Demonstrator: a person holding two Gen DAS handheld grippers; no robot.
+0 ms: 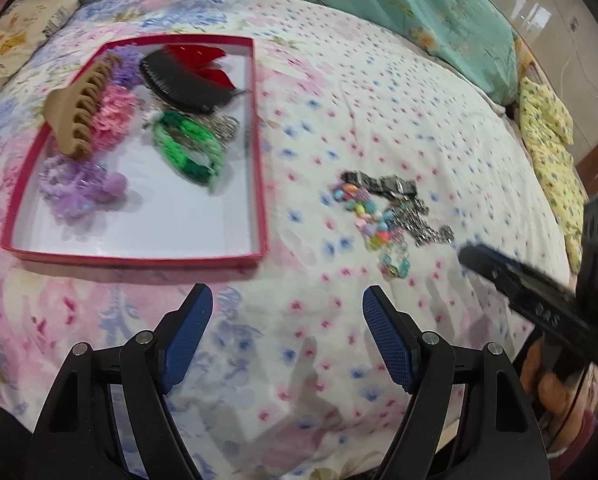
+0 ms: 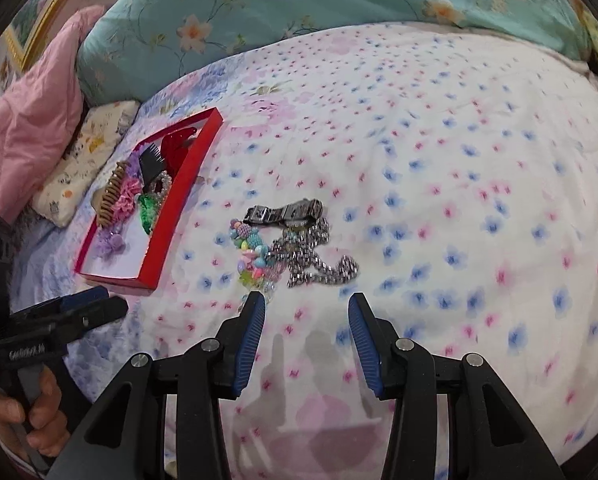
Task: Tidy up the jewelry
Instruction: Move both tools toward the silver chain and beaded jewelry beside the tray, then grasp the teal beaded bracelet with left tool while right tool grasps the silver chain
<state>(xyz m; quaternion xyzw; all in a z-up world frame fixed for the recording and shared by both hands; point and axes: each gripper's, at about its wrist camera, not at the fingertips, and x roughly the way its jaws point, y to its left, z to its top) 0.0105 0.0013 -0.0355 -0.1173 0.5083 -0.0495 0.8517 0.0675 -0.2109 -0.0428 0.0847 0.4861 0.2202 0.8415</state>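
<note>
A red shallow box (image 1: 261,184) (image 2: 179,204) lies on the bed with a tan claw clip (image 1: 79,104), purple and pink scrunchies, a black comb, a red clip and a green bracelet (image 1: 187,148) inside. To its right on the sheet lies a pile: a dark metal watch band (image 2: 287,210), a pastel bead bracelet (image 2: 251,252) and a silver chain (image 2: 319,268). My left gripper (image 1: 287,300) hovers open over bare sheet, near the box's front corner. My right gripper (image 2: 307,308) stands open and empty just in front of the pile.
The flowered bedsheet (image 2: 459,160) stretches far to the right. A teal quilt (image 2: 259,8) lies along the back, a pink pillow (image 2: 31,120) and a small printed pillow (image 2: 87,152) at the left. A yellow floral cushion (image 1: 547,120) sits at the bed's right edge.
</note>
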